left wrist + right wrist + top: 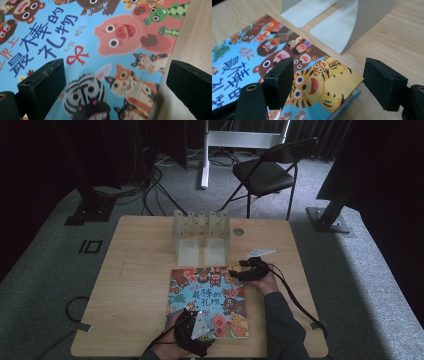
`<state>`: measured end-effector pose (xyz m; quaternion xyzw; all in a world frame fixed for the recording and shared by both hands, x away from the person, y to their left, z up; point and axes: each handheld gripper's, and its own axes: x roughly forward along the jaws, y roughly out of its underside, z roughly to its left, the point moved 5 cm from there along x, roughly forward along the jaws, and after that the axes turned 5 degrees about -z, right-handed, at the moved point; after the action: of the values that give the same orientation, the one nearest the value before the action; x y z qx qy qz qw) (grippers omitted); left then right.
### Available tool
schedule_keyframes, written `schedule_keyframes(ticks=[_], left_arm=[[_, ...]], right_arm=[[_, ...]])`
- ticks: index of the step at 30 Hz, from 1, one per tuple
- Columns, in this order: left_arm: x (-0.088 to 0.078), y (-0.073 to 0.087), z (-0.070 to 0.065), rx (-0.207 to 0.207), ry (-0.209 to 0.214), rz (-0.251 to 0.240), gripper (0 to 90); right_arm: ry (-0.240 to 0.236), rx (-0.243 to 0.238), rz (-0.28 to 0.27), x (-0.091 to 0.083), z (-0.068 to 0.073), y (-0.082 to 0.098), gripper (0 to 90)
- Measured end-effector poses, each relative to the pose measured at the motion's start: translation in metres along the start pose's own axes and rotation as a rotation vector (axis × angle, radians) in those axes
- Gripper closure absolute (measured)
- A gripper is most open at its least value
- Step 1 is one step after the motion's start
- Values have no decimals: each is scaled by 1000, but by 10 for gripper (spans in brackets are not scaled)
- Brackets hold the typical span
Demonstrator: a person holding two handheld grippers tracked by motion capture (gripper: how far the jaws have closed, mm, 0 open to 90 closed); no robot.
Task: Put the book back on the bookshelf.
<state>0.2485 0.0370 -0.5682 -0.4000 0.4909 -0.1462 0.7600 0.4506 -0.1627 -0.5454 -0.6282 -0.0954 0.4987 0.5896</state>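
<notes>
Item: book (209,301), a picture book with a blue cover of cartoon animals and dark blue lettering. It lies flat and shut on the table (135,285), in the near middle of the top, its far edge just short of the rack (201,236)

Left gripper (192,319): held over the near left corner of the book in the high view, a grey plate on its top. In the left gripper view its two black jaws stand wide apart above the cover (107,50), a zebra face and cats between them, the book's edge and bare wood under the right-hand jaw. Nothing is gripped; the pads press on nothing

Right gripper (239,268): at the far right corner of the book in the high view, hand behind it, cable trailing off toward the table edge. In the right gripper view its jaws are spread wide either side of the tiger corner (332,82) of the cover, which is lifted a little off the pages below. The pads stand clear of it

Rack: pale grey, upright, with two curved feet (337,32) resting on the wood just beyond the book

Chair (267,170): black, on the carpet past the table
</notes>
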Motion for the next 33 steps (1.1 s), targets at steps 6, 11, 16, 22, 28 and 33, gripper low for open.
schedule_keyframes(ticks=[6,11,16,22,28,33], left_arm=[[7,-5,-4,1,-9,-9,23],[8,-9,-4,1,-42,-42,48],[3,-11,-3,-5,-45,-65,57],[-6,-16,-1,10,-65,-109,65],[-12,-19,-1,9,-74,-129,67],[-13,-19,-1,18,-77,-135,77]], right_arm=[[-7,-4,-18,-5,3,-8,249],[-14,-10,-21,-8,5,-14,249],[-19,-4,-30,-10,5,-16,249],[-21,3,-25,-10,5,-16,248],[-59,46,-39,-11,5,-17,272],[-94,49,-29,-9,10,-18,311]])
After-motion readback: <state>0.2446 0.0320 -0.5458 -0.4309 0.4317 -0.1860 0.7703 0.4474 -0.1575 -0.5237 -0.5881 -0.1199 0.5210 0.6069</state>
